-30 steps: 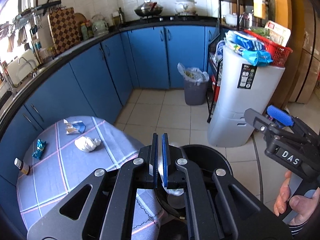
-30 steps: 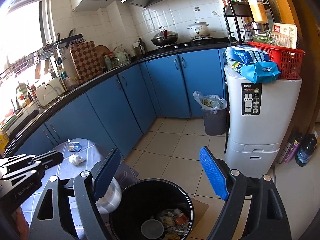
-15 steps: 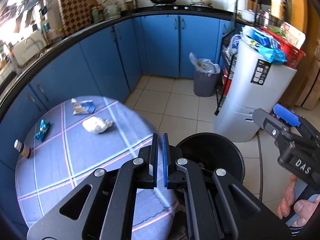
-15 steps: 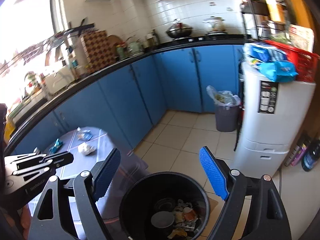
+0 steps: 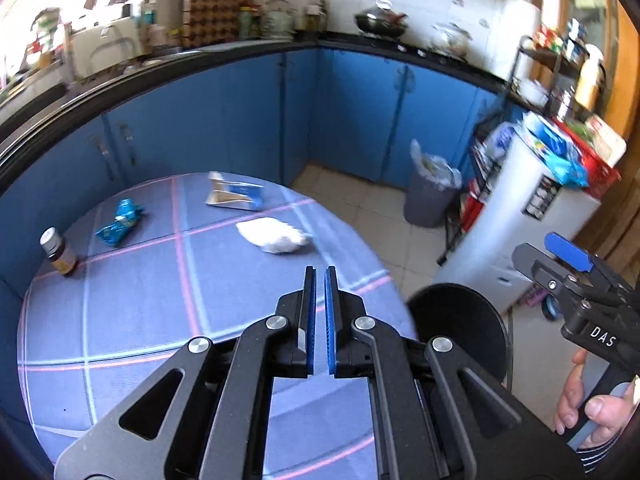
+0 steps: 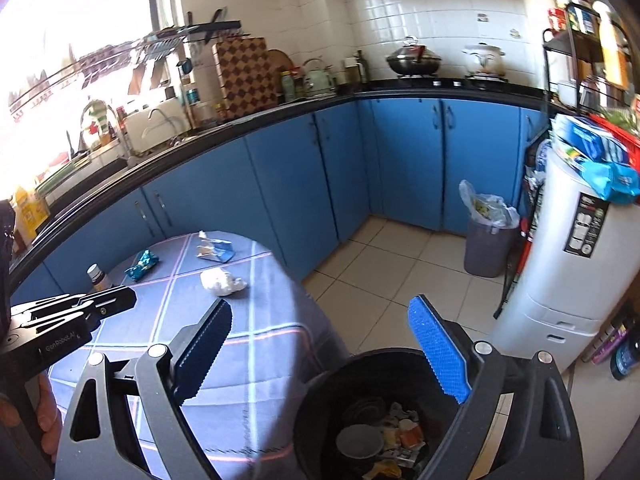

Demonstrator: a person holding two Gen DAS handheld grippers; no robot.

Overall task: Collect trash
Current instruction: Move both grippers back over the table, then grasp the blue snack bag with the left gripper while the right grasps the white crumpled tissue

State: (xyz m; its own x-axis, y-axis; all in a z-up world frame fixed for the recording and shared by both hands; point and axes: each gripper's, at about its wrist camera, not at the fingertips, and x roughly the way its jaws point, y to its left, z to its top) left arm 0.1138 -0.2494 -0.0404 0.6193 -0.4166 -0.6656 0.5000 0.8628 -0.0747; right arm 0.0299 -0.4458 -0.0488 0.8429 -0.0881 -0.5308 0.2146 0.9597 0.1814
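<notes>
On table [image 5: 132, 336]: tissue wad [image 5: 274, 235] nearest. Left gripper [image 5: 319, 280] pads nearly together, empty; right gripper [image 6: 320, 344] wide apart over bin [image 6: 320, 392]. Part left pads first, then pinch wad's centre.

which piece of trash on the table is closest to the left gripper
The crumpled white paper wad, lying just ahead of the left gripper. The opened blue-and-white packet and the blue wrapper lie farther back.

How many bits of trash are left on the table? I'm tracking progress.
3: a white wad nearest the bin, a torn packet at the far edge, and a blue wrapper near the bottle. The tools hide the near part of the table.
</notes>
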